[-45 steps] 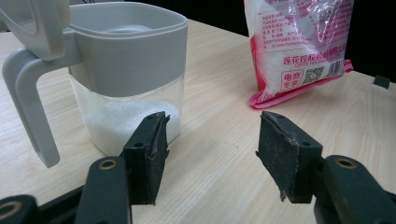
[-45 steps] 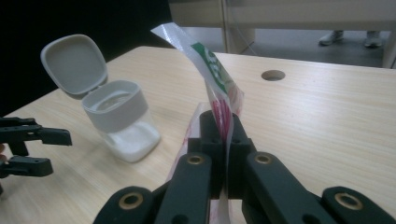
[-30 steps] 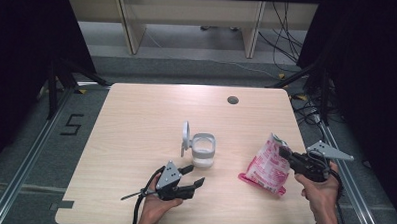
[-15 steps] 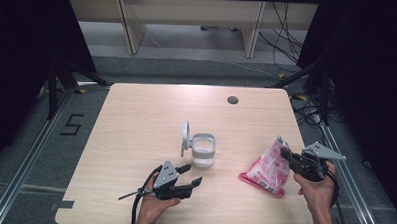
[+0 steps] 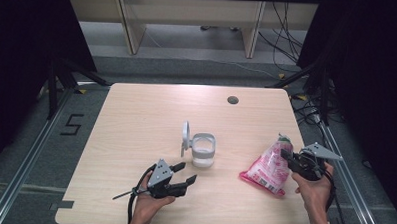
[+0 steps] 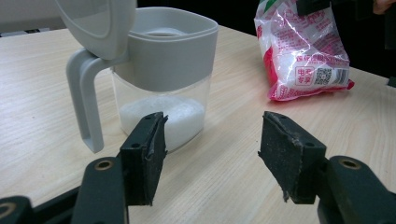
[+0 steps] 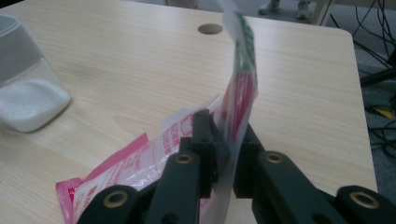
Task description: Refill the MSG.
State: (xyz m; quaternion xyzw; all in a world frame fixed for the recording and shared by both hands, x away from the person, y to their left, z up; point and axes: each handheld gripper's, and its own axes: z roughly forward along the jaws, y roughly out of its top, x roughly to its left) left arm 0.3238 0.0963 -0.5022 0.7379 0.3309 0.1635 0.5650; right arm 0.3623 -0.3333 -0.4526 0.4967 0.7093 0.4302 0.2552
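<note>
A clear jug (image 5: 202,149) with a grey collar and a raised flip lid (image 5: 185,136) stands mid-table, with white grains in its bottom (image 6: 163,121). My left gripper (image 5: 184,174) rests on the table in front of it, open and empty; in the left gripper view its jaws (image 6: 212,140) point at the jug (image 6: 163,79). A pink and white bag (image 5: 267,167) lies at the right, its top edge raised. My right gripper (image 5: 285,155) pinches that thin edge (image 7: 238,84). Its jaws (image 7: 226,135) have just been opening slightly, with the film still between the pads.
A round cable hole (image 5: 232,99) is set in the table near its far edge. The jug's corner (image 7: 23,88) is at the left of the right gripper view. Cables (image 5: 307,103) lie on the floor at the right, beyond the table's edge.
The right hand has sunk a little with the bag, which now lies flatter on the table. The left gripper has stayed put.
</note>
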